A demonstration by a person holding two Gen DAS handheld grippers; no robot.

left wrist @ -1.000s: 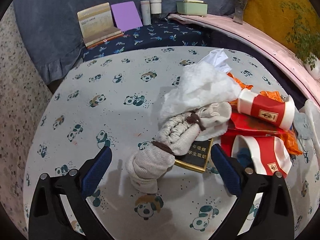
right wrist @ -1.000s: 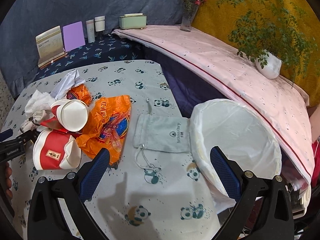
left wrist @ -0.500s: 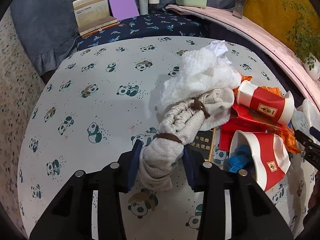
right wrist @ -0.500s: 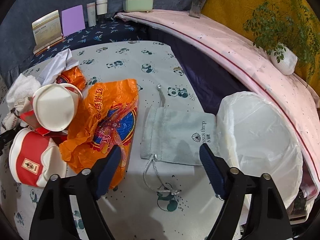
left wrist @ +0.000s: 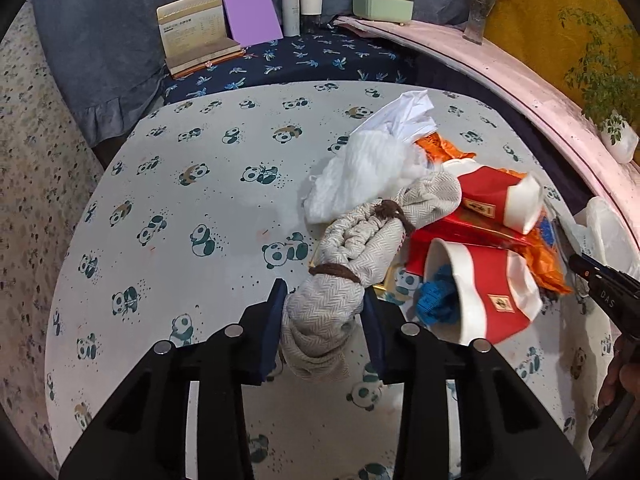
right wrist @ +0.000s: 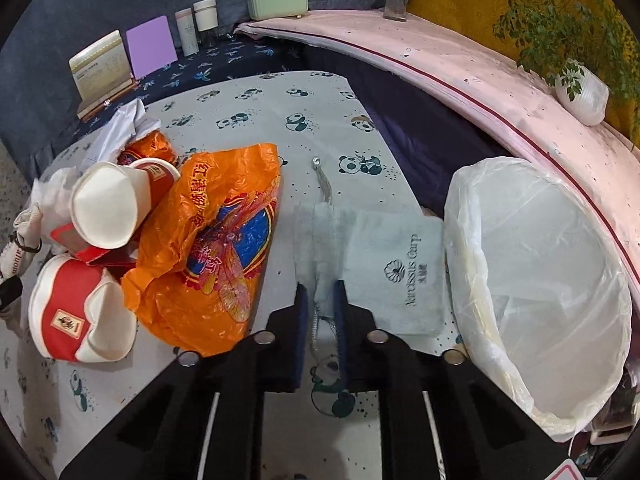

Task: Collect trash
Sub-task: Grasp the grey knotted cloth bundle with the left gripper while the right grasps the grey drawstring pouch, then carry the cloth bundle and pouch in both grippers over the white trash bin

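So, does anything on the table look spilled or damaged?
Two red paper cups lie tipped over. The nearer one is crushed, with blue stuff spilling out of its mouth; the other rests on red packaging.

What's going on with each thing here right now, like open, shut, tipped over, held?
left gripper: shut on the beige cloth bundle.
right gripper: shut on the grey drawstring pouch.
near paper cup: on its side, blue scrap inside.
far paper cup: on its side.
orange plastic bag: flattened, crumpled.
lined trash bin: open.
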